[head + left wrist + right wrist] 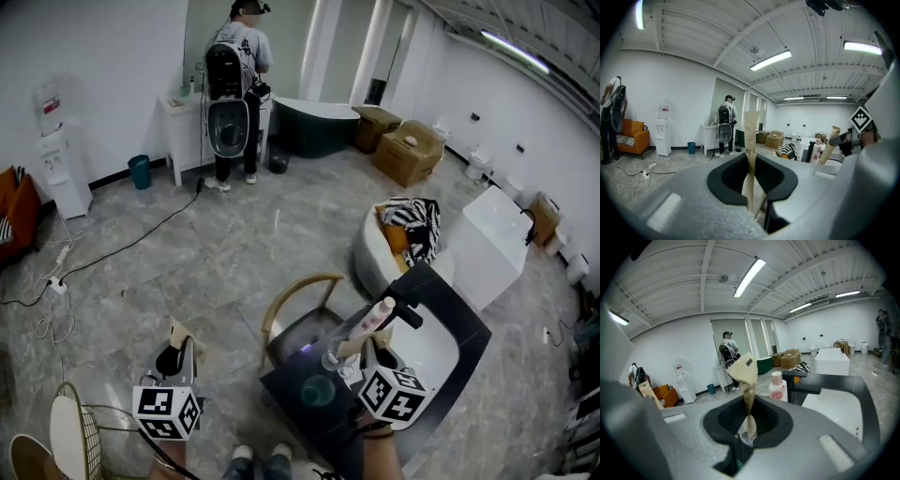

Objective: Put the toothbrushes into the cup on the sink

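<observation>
ROOM: a grey stone floor is lying under a black bench carrying one white sink | COUNT: one cup, one bottle, two paper-wrapped toothbrushes | LEFT: left tongs are clamping one toothbrush, left of the bench | RIGHT: right tongs are clamping the other toothbrush over the bench, near the cup

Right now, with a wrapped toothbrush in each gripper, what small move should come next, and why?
Probably ease the right gripper left until its paper-wrapped toothbrush stands over the cup, then lower it. That gripper is beside the cup at the sink counter; the left gripper, holding a second toothbrush, is off over the floor.
</observation>
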